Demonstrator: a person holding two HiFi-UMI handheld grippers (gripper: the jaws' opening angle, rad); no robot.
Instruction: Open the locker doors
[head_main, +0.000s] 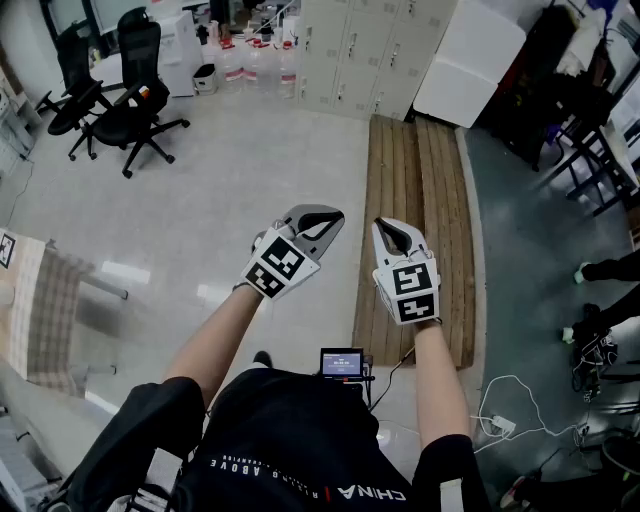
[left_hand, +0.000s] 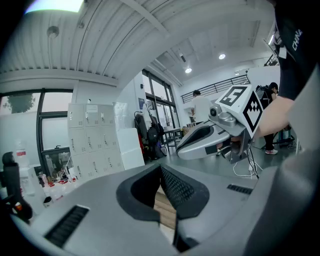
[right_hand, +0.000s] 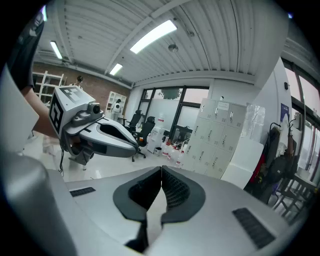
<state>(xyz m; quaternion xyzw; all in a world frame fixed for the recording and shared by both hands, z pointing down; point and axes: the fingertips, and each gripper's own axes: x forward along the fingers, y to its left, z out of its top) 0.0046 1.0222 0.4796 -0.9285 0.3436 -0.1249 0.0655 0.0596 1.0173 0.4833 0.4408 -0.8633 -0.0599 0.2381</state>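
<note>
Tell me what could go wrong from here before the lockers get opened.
1. The wooden boards lie on the floor in front of the lockers; catching their edge might cause a stumble.
2. The left gripper and right gripper are both shut and empty; they would likely slide off a door handle unless opened first.
3. The bottles beside the lockers could get knocked.

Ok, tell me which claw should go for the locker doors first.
Right, narrowly. Both are shut, empty and far off, but the right claw lines up with the lockers better than the left claw.
</note>
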